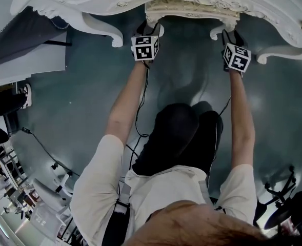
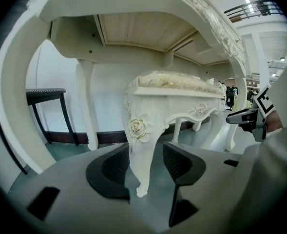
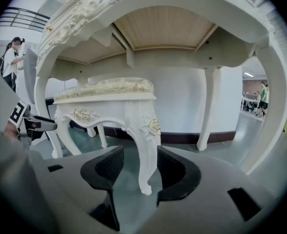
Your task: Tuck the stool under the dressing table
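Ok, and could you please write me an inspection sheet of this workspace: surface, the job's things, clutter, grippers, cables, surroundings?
surface: glossy dark floor; no spill seen.
job's things: white stool stands mostly under the dressing table; its near edge shows from above.
clutter: nothing seen around the stool.
grippers: left tool open, one stool leg between its jaws with a gap at one side; right tool open around the other near leg, likewise.
cables: black cable hangs along the left arm; floor cable lies at the left.
surroundings: dark side table beyond the dressing table; people far off.
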Demonstrator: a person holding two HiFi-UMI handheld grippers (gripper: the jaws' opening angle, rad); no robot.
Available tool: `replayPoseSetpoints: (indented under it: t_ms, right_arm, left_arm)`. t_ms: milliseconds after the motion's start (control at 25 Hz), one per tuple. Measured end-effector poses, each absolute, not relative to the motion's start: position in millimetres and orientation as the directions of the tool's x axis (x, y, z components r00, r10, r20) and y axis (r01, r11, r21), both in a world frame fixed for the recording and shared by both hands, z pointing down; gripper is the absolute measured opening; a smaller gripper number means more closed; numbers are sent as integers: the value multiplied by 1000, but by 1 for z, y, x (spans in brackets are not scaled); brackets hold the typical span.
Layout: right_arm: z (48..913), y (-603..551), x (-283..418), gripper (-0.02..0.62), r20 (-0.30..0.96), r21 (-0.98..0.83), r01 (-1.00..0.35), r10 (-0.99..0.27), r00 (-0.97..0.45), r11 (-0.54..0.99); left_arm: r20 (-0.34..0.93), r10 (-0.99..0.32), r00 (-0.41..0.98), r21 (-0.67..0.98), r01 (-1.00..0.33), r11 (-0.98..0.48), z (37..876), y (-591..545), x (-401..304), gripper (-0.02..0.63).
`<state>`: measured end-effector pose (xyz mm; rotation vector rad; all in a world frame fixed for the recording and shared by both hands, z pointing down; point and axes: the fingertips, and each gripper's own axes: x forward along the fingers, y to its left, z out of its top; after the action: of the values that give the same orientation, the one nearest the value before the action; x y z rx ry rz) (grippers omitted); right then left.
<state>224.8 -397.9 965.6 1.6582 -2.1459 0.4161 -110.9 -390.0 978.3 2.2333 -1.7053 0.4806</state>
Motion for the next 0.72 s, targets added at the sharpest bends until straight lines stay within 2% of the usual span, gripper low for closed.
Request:
replayPoseSetpoints:
  t_ms: [240,720]
  right_arm:
    - [898,-327,203,232,532,-75,-955,-799,-281,286]
    - [637,-241,161,230,567,-186,-942,-752,-336,280]
  left_arm:
    - [532,-819,214,22,-971,-239,909,-318,-109,227]
    - [559,-772,301,178,-954,-243,653,-234,-68,227]
